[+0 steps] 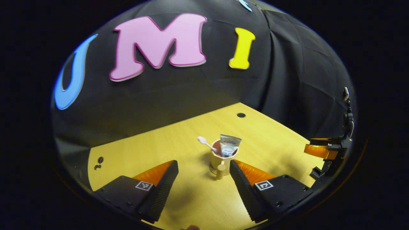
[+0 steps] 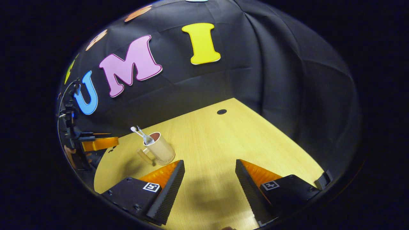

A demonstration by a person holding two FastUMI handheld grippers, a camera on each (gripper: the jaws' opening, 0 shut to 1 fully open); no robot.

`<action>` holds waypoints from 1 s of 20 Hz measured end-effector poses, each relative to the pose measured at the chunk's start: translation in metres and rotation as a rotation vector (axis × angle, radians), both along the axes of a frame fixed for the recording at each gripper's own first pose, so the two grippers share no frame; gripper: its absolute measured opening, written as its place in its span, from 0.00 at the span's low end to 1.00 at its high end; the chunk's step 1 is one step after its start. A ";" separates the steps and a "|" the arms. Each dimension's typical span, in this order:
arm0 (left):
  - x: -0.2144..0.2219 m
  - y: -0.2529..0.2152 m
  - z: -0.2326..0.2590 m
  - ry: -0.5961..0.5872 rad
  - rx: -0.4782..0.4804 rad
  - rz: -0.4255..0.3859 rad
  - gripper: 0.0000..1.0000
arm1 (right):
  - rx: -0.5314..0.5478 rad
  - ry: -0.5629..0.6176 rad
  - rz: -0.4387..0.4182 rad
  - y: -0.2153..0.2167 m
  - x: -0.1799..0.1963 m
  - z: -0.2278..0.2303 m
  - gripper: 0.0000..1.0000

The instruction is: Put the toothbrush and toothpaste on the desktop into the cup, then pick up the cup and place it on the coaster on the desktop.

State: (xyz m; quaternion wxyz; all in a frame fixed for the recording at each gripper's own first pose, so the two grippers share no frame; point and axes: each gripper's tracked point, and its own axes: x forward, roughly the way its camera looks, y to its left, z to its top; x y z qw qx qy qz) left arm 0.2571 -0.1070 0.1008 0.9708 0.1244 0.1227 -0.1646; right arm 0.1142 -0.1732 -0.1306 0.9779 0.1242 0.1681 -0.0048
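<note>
A beige cup (image 1: 222, 161) stands upright on the wooden desk (image 1: 159, 150), its handle (image 1: 220, 172) turned toward me. A white toothbrush (image 1: 204, 142) and a white toothpaste tube (image 1: 229, 145) stick up out of it. My left gripper (image 1: 203, 163) is open just short of the cup, which sits ahead of the gap and a little toward the right finger, touching neither. In the right gripper view the cup (image 2: 161, 150) with the toothbrush (image 2: 139, 132) stands ahead and to the left of my open right gripper (image 2: 210, 162), which holds nothing. A pale ring shows at the cup's foot; I cannot tell what it is.
A round dark cable hole (image 1: 241, 115) lies near the desk's far corner, also seen as the cable hole (image 2: 221, 111). Small dark holes (image 1: 99, 163) mark the desk's left side. The right gripper (image 1: 322, 148) hangs at the desk's right edge; the left gripper (image 2: 102, 142) shows at the left edge.
</note>
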 end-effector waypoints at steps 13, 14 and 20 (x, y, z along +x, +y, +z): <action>-0.219 0.137 0.037 -0.371 -0.320 0.373 0.99 | -0.058 -0.121 0.059 0.051 -0.087 0.074 0.98; -0.232 0.139 0.035 -0.380 -0.334 0.374 0.99 | -0.058 -0.123 0.064 0.054 -0.095 0.075 0.98; -0.287 0.131 0.018 -0.407 -0.354 0.349 0.99 | -0.079 -0.171 0.055 0.061 -0.148 0.081 0.98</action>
